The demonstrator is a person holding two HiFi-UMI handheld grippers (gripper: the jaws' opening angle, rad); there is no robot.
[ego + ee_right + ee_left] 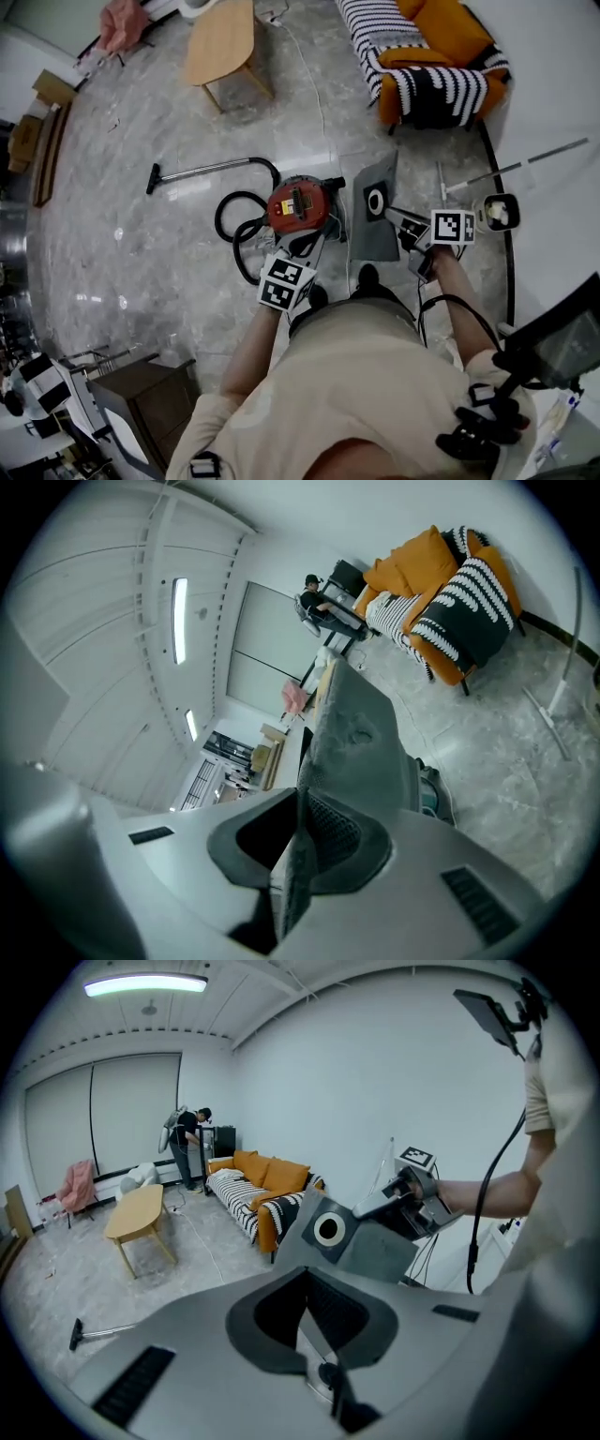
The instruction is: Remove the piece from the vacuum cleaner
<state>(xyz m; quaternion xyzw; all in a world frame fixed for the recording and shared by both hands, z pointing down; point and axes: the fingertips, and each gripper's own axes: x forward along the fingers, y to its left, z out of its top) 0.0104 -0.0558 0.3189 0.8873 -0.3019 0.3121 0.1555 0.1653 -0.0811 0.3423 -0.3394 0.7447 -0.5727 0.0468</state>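
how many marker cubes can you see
2. One marker cube on the left gripper, by the vacuum cleaner; another on the right gripper, which grips the grey dust bag. None seem hidden.

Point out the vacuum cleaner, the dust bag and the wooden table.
vacuum cleaner (298, 204), head view, on its red body.
dust bag (373, 234), head view, grey face below its round hole.
wooden table (220, 37), head view, middle of its top.

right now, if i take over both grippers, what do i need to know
Right gripper: shut on the grey dust bag, which is held in the air to the right of the red vacuum cleaner.
Left gripper: shut, nothing in it, close by the vacuum cleaner.
Done: the bag is out of the machine.
Left: probably just set the bag down.
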